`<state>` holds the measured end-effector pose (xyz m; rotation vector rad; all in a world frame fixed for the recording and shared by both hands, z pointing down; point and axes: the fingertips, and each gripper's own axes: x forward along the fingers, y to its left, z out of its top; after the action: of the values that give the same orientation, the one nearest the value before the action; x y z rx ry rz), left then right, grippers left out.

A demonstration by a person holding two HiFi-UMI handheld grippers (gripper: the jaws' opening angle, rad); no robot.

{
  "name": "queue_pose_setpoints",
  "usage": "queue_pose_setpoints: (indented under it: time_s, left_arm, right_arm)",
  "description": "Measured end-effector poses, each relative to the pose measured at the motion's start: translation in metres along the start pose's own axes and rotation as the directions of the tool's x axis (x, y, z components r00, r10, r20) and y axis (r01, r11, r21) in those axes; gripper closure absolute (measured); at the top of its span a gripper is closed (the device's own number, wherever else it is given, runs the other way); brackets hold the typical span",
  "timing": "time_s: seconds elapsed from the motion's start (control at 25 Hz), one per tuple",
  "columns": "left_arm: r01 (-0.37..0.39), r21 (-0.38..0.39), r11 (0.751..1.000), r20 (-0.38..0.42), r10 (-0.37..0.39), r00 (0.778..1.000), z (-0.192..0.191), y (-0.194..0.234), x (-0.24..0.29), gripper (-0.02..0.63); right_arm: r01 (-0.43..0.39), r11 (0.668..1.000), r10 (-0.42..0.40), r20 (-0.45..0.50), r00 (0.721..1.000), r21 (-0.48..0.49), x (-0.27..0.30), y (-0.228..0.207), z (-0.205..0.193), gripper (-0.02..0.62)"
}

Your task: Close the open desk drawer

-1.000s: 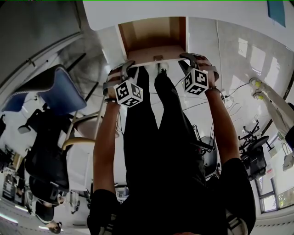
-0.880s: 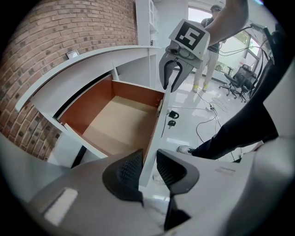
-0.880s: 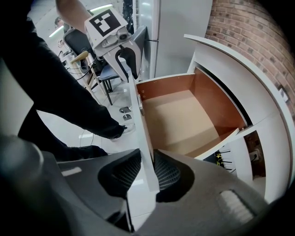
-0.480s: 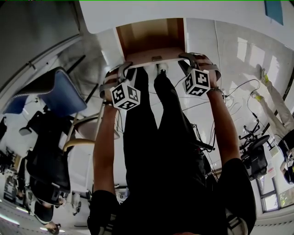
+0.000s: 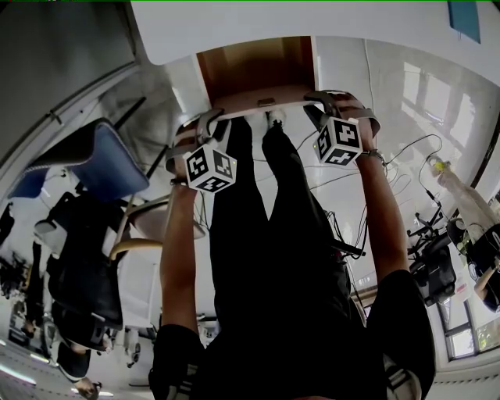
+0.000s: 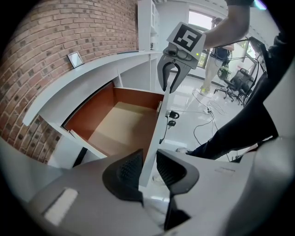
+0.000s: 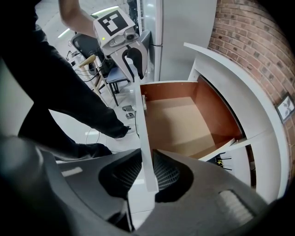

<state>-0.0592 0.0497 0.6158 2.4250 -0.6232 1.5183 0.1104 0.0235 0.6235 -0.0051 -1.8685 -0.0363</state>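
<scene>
The open desk drawer [image 5: 254,66] has a brown inside and is empty; its white front panel [image 5: 266,100] faces me. My left gripper [image 6: 147,168] straddles that panel [image 6: 159,124] near its left end, with both pads against it. My right gripper [image 7: 146,173] clamps the same panel [image 7: 144,131] at its right end, the thin white board pinched between the ribbed pads. In the head view the left gripper [image 5: 207,125] and the right gripper [image 5: 324,105] sit at the two ends of the front, both pointing steeply down. Each gripper view shows the other gripper at the far end.
The white desk top [image 5: 273,19] overhangs the drawer, with a brick wall [image 6: 55,41] behind it. My legs [image 5: 266,203] stand right before the drawer. A blue chair [image 5: 101,160] is at the left; cables [image 5: 391,156] and office chairs [image 5: 430,266] lie at the right.
Both grippers keep their hold on the drawer front and have risen a little. In the head view the left marker cube has drifted left. The drawer still stands open.
</scene>
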Motion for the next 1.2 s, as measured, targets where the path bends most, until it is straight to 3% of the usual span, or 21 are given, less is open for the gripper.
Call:
queue_pose_setpoints:
  time_s: [0.44, 1.2]
  left_arm:
    - [-0.006, -0.049, 0.999, 0.013, 0.007, 1.0, 0.002, 0.003, -0.003, 0.489]
    - [-0.049, -0.017, 0.999, 0.026, 0.05, 0.998, 0.015, 0.052, 0.003, 0.486]
  right_arm:
    - [-0.014, 1.0, 0.014, 0.0, 1.0, 0.006, -0.003, -0.002, 0.001, 0.518]
    - [0.026, 0.999, -0.027, 0.016, 1.0, 0.022, -0.001, -0.048, 0.009, 0.517]
